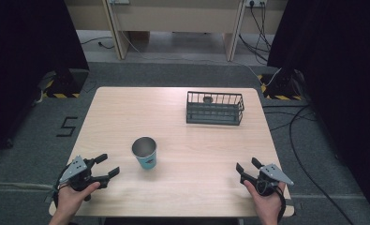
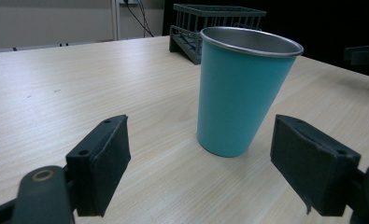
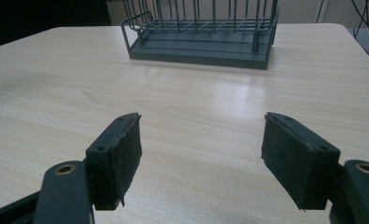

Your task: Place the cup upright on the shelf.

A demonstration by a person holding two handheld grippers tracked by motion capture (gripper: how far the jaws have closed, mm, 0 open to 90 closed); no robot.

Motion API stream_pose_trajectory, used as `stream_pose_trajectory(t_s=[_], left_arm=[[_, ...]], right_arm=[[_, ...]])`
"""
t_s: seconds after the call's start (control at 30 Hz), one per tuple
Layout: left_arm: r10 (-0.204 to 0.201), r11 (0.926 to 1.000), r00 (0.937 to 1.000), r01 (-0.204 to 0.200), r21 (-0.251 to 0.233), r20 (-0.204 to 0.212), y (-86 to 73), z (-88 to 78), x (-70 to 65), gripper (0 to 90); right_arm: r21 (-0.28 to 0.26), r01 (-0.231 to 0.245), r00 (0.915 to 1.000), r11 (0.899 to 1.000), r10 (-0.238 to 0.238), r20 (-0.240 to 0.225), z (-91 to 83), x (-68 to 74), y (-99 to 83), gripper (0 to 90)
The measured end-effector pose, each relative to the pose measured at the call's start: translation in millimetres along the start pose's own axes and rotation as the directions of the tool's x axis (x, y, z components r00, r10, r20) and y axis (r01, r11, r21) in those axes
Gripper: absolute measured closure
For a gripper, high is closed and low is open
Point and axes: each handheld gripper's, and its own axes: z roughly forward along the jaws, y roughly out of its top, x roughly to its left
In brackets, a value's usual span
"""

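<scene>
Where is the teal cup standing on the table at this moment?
In the high view the teal cup stands upright left of the table's centre, just ahead of the open left gripper; the wire basket is farther back.

From the left gripper (image 1: 107,166), spread wide, the upright teal cup (image 1: 145,153) blocks the way at two o'clock, while bare worktop (image 1: 206,154) runs from the wide-spread right gripper (image 1: 248,165) toward the wire basket (image 1: 215,108) at eleven o'clock.

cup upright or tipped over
Upright: the teal cup stands on its narrow base on the table, open rim up.
</scene>
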Motion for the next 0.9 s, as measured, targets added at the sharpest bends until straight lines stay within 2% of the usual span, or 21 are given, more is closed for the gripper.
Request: stream_pose_trajectory(t_s=[0.67,0.77,0.9], left_arm=[[0.003,1.0,1.0,-0.003,-0.007,0.001,0.8,0.0,-0.2,19.2],[0.003,1.0,1.0,-0.003,-0.008,-0.001,0.9,-0.2,-0.2,19.2],[-0.002,0.9999,1.0,0.002,-0.01,-0.007,0.8,-0.7,0.8,19.2]], right_arm=[[-0.009,0.012,0.9999,1.0,-0.012,0.008,-1.7,2.1,-0.7,28.8],[-0.012,0.034,0.9994,0.999,-0.033,0.007,-1.9,3.9,-0.8,29.1],[-0.05,0.054,0.9979,0.997,-0.055,-0.033,-3.0,11.9,4.9,27.3]])
